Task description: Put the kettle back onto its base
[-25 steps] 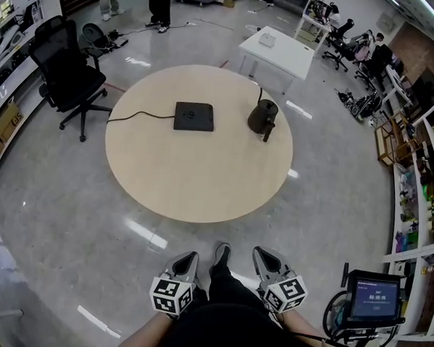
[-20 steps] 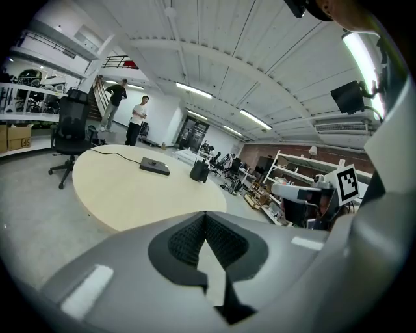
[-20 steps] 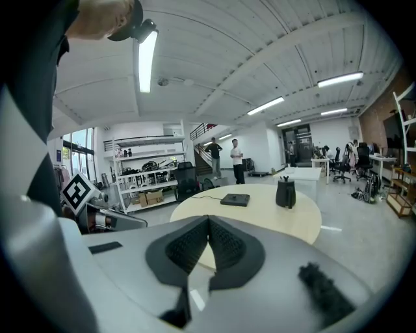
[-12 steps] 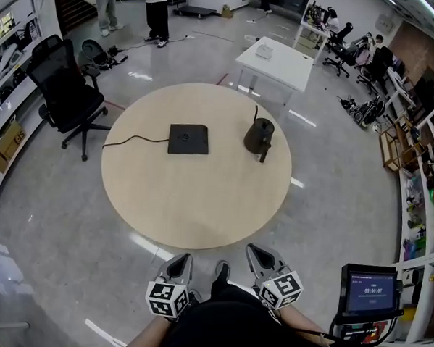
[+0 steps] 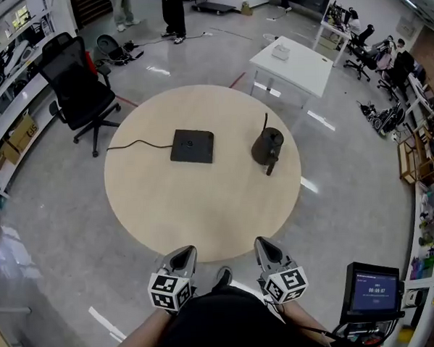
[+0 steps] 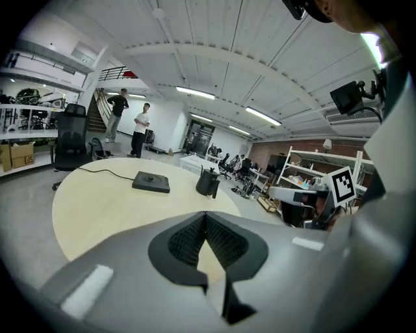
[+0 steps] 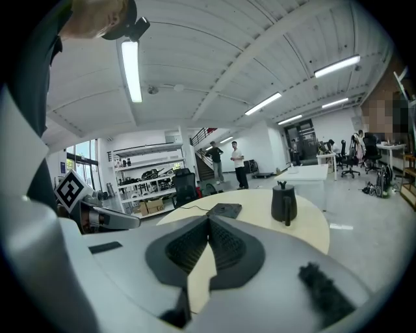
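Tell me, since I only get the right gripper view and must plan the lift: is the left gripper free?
Observer: Yes. The left gripper is shut, with nothing between its jaws.
Operator: How far in are the two grippers?
Observer: In the head view, the right gripper and the left one reach only the near rim of the table. The kettle stands well beyond them, towards the table's right side.

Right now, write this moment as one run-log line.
kettle: on table, off base | left gripper: shut, empty | right gripper: shut, empty
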The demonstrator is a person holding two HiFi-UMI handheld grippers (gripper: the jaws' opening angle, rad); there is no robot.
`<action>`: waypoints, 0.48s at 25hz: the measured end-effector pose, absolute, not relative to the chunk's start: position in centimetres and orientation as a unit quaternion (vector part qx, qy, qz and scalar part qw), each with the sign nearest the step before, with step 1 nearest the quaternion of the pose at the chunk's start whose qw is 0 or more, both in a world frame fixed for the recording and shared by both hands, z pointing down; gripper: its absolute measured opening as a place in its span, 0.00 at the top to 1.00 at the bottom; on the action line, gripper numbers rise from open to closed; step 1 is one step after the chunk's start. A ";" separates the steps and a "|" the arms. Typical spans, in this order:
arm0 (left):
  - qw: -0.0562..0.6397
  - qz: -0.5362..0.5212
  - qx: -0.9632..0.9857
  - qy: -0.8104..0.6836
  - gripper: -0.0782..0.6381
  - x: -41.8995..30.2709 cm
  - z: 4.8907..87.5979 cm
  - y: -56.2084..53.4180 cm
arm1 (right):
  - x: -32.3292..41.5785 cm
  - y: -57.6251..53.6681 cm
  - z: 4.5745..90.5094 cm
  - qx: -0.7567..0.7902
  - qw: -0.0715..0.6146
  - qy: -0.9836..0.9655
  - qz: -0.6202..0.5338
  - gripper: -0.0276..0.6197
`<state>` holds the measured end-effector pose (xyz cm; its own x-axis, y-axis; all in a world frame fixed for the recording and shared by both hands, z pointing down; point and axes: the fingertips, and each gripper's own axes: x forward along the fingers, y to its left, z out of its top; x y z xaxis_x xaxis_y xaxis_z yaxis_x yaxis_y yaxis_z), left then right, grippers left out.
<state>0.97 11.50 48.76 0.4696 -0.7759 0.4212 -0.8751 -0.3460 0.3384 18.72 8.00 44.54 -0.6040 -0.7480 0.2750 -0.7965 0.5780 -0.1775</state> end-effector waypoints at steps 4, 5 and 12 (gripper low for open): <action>0.268 0.094 0.800 -0.529 0.88 1.1 48.6 10.3 | 19.3 5.8 45.0 0.421 0.085 -0.891 0.150 0.96; 0.269 0.095 0.797 -0.533 0.88 1.3 48.5 10.0 | 19.5 5.2 44.9 0.417 0.086 -0.893 0.150 0.96; 0.277 0.096 0.782 -0.550 0.88 1.1 48.8 8.0 | 20.3 2.1 45.7 0.410 0.095 -0.893 0.156 0.96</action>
<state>1.06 8.00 48.79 0.3773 -0.8071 0.4541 -0.9131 -0.2423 0.3280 20.26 2.06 45.67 -0.6449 -0.7034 0.2989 -0.7631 0.6142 -0.2010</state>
